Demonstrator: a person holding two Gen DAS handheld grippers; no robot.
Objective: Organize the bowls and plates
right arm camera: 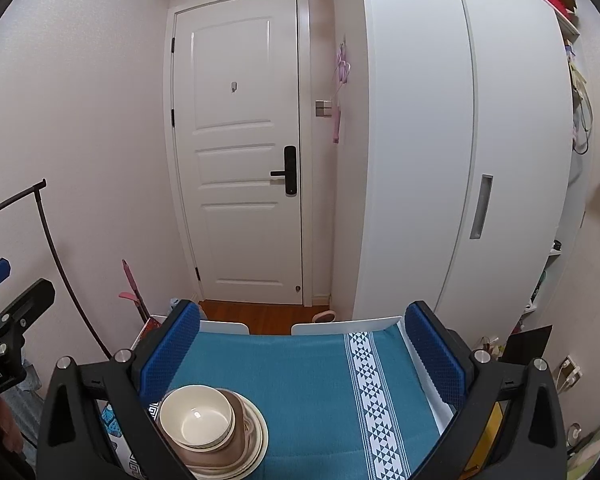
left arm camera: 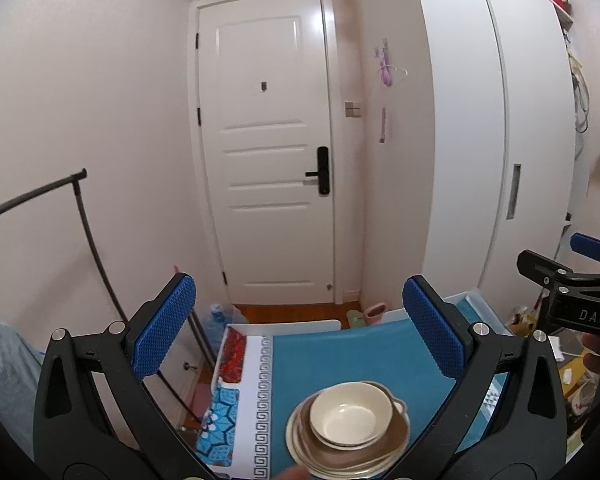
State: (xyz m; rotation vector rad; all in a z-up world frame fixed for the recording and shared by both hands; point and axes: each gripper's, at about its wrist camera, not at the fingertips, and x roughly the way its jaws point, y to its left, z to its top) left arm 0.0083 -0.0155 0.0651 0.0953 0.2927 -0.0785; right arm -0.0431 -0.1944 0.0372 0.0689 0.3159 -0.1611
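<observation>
On the bench (right arm camera: 308, 380), at 7 o'clock in the right wrist view, a cream bowl (right arm camera: 196, 416) sits nested in a brown dish (right arm camera: 236, 446) atop cream plates (right arm camera: 256, 452). Stack looks finished (only one pile in sight). Left gripper (left arm camera: 300, 340) and right gripper (right arm camera: 302, 354): jaws spread wide, holding nothing, both raised above the teal cloth (right arm camera: 300, 360). Risk: the bowl sits off-centre on the pile; a jaw brushing it on a low pass could slide or topple the crockery.
</observation>
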